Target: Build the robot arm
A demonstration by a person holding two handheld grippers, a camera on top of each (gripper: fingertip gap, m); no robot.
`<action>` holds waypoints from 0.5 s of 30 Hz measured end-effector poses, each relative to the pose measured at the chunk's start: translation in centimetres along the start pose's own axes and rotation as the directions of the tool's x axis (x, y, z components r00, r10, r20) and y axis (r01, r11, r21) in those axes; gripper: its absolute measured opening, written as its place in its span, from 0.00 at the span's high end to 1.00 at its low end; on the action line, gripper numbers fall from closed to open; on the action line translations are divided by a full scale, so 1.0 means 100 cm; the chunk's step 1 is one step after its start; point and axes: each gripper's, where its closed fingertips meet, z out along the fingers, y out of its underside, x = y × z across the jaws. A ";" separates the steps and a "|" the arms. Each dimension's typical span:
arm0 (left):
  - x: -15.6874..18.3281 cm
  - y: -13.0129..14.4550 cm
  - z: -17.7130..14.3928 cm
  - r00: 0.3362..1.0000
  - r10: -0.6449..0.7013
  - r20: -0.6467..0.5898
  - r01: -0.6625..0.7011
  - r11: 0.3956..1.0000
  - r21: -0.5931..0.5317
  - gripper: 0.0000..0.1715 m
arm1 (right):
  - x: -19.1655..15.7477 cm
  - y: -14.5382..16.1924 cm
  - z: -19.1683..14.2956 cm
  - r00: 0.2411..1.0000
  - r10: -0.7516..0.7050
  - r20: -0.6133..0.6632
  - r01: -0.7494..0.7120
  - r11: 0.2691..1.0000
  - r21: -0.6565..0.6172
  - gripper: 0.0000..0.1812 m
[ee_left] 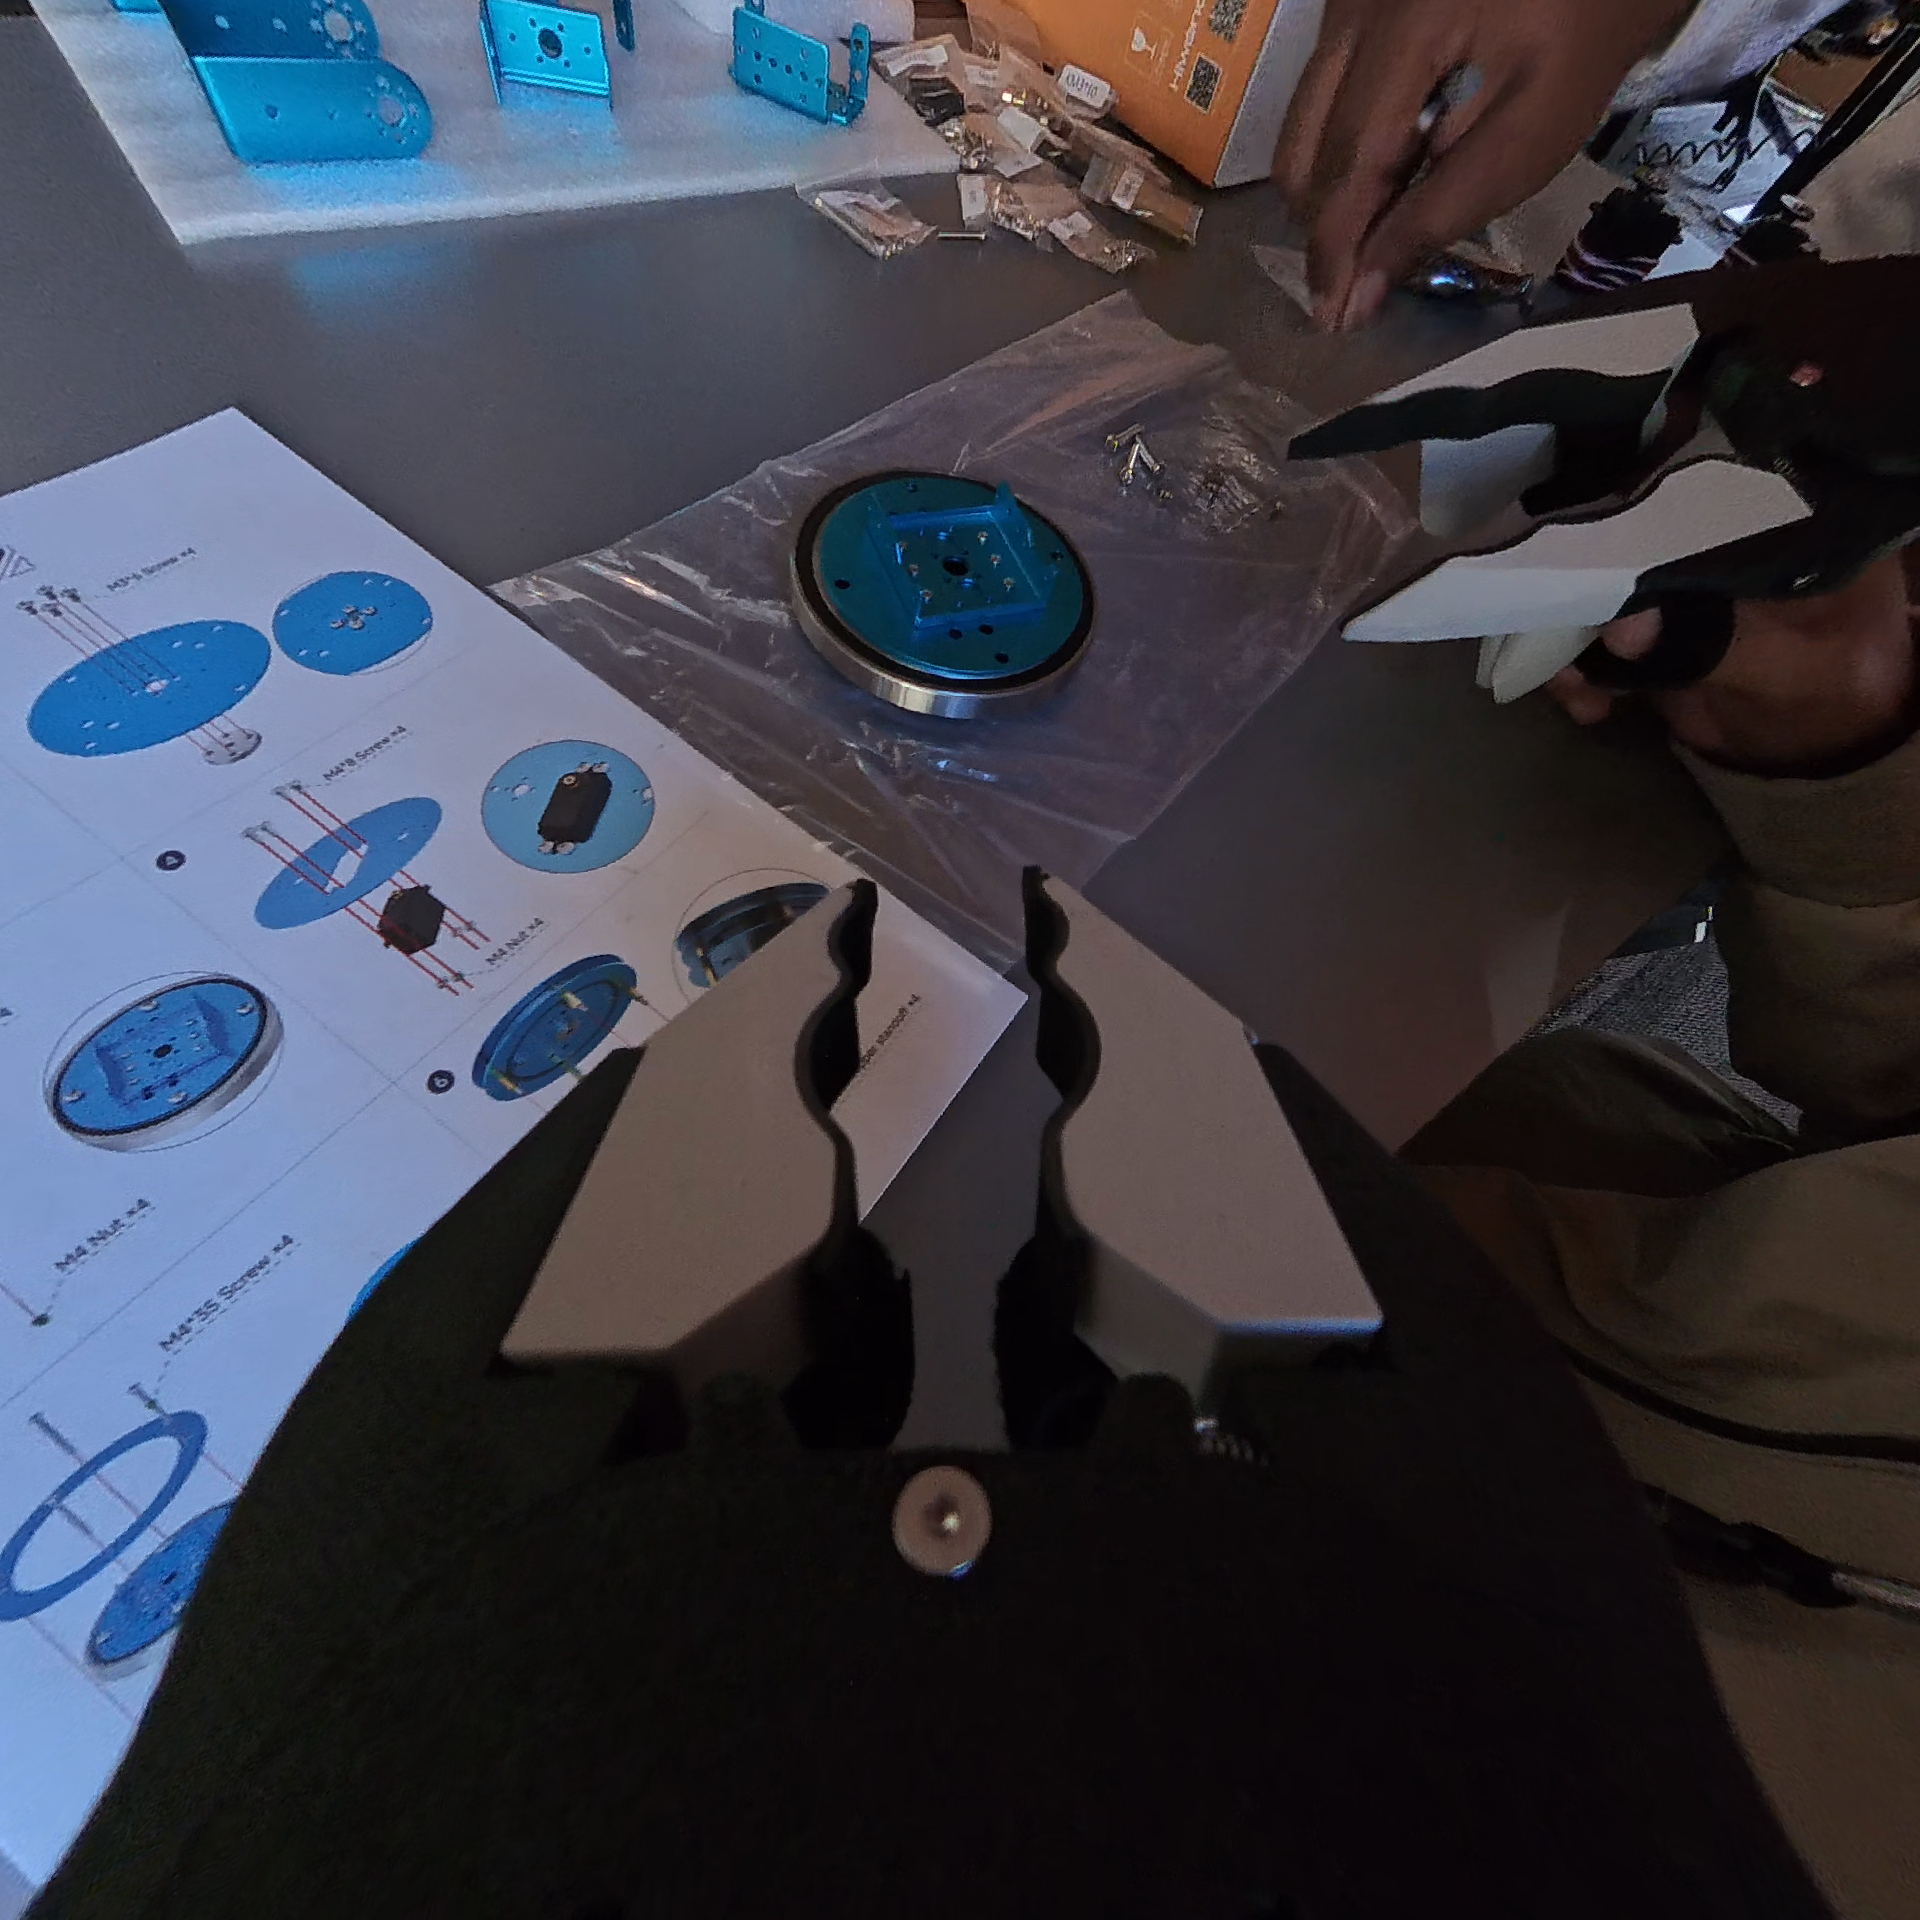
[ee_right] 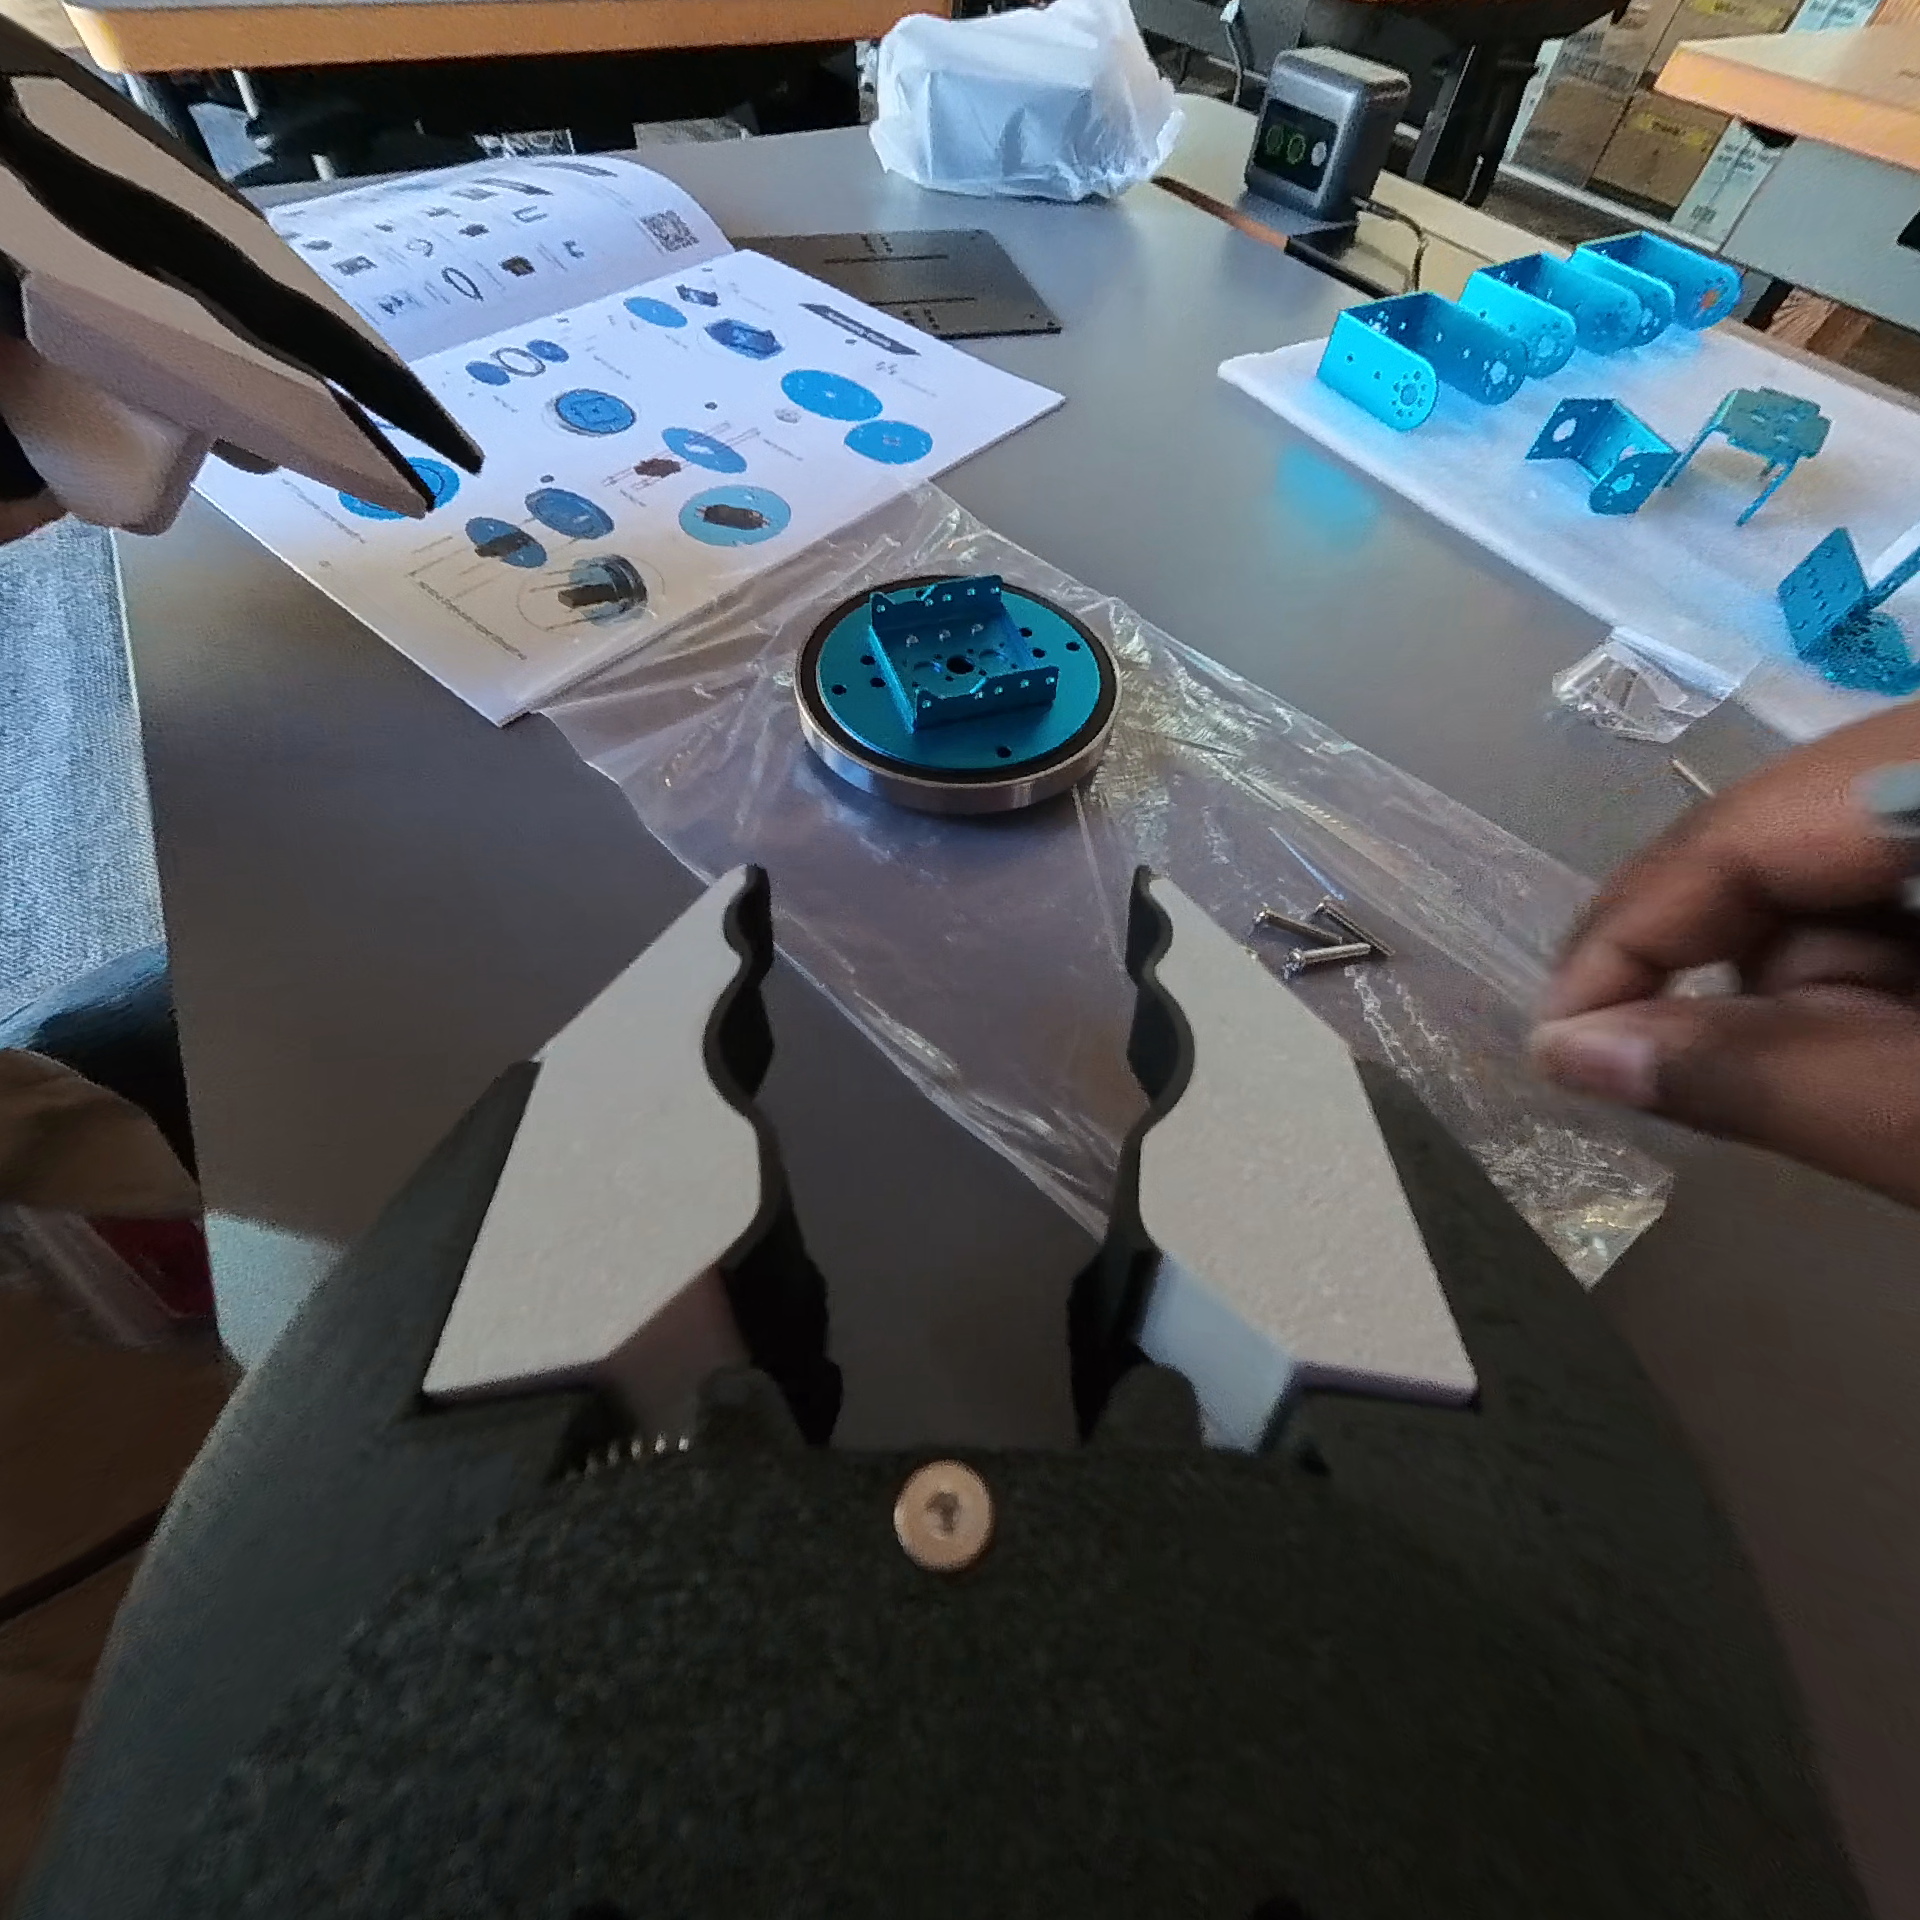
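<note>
A blue round plate with a square bracket on top, set in a silver ring (ee_left: 940, 592), lies on a clear plastic sheet (ee_left: 935, 810) on the grey table. My left gripper (ee_left: 948, 894) is open by a narrow gap and empty, over the near corner of an open instruction booklet (ee_left: 312, 831). My right gripper (ee_right: 948, 883) is open wide and empty, above the plastic sheet (ee_right: 935, 987), short of the round plate (ee_right: 956, 691). A few loose screws (ee_right: 1320, 940) lie just right of it. Each gripper shows in the other's view: the right (ee_left: 1320, 540), the left (ee_right: 449, 486).
A person's bare hand (ee_right: 1714, 987) reaches in at the right near the screws (ee_left: 1138, 462). Blue metal brackets (ee_right: 1507, 332) stand on a white foam pad (ee_right: 1558, 520). Small hardware bags (ee_left: 1018, 156) and an orange box (ee_left: 1174, 73) sit at the back. A black plate (ee_right: 904, 281) lies beyond the booklet (ee_right: 623, 416).
</note>
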 end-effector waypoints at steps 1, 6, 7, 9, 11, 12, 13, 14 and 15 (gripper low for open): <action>0.000 0.000 0.000 1.000 0.001 0.000 -0.001 1.000 0.002 0.83 | 0.000 0.002 0.000 1.000 -0.002 -0.010 0.001 1.000 -0.014 0.63; -0.001 -0.001 -0.002 1.000 -0.011 -0.010 0.011 1.000 0.008 0.83 | 0.015 0.003 -0.005 0.993 -0.001 -0.115 -0.002 1.000 -0.027 0.75; 0.000 -0.001 -0.002 1.000 -0.011 -0.014 0.012 1.000 0.011 0.83 | 0.020 0.003 -0.006 0.991 0.021 -0.131 -0.023 1.000 -0.019 0.77; 0.001 -0.001 -0.003 1.000 -0.010 -0.022 0.010 1.000 0.013 0.83 | 0.031 0.007 -0.009 0.983 0.073 -0.171 -0.078 0.997 -0.021 0.81; 0.002 -0.002 -0.003 1.000 -0.012 -0.029 0.013 1.000 0.016 0.83 | 0.032 0.005 -0.008 0.981 0.102 -0.163 -0.103 0.995 0.004 0.81; 0.002 -0.002 -0.003 0.999 -0.013 -0.032 0.014 1.000 0.018 0.83 | 0.032 0.002 -0.006 0.981 0.098 -0.168 -0.096 0.995 0.019 0.81; 0.002 -0.003 -0.004 0.999 -0.014 -0.033 0.015 1.000 0.020 0.83 | 0.030 -0.002 -0.004 0.982 0.079 -0.171 -0.075 0.997 0.034 0.83; 0.001 -0.003 -0.004 0.999 -0.015 -0.032 0.016 1.000 0.021 0.83 | 0.027 -0.008 0.001 0.983 0.063 -0.172 -0.055 0.997 0.049 0.84; 0.001 -0.003 -0.004 0.999 -0.016 -0.032 0.016 1.000 0.021 0.83 | 0.021 -0.014 0.008 0.986 0.053 -0.156 -0.044 0.997 0.058 0.84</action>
